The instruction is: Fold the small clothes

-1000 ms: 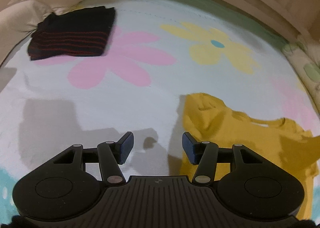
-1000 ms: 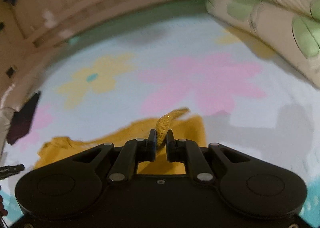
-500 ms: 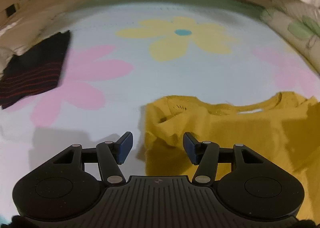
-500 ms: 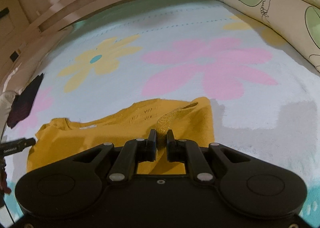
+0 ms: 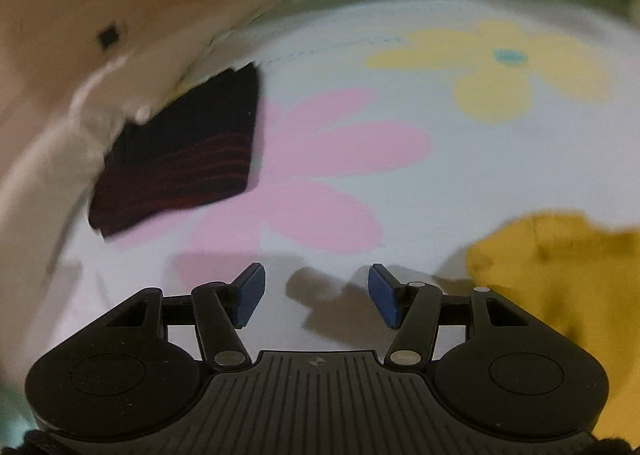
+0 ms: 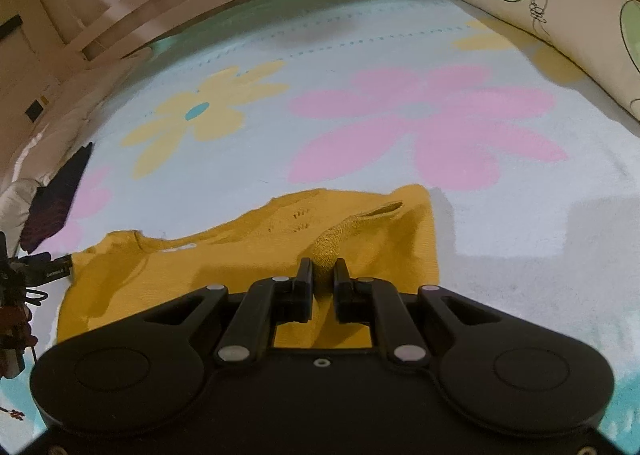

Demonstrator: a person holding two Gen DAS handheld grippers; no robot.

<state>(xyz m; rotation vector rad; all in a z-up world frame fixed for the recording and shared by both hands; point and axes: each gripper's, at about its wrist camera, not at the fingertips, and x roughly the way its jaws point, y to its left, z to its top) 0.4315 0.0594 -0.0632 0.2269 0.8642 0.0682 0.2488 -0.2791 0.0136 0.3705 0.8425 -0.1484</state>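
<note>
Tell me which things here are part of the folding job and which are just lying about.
Part of the job:
- yellow top, pinched by the right tongs
- left tongs, open with nothing between them
- dark striped garment, already folded

Lying about:
- flowered blanket underneath
- leaf-print bedding roll

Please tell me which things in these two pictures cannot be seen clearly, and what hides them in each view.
- Yellow top, left wrist view: motion blur, cut by the right edge; its shape is unclear.
- Yellow top's near hem, right wrist view: hidden behind the right claw, which pinches a raised fold.
- Dark red-striped garment: blurred in the left wrist view; only a sliver at the left edge in the right wrist view.
- Dark equipment, right wrist view: cut off by the left edge, unidentifiable.
</note>
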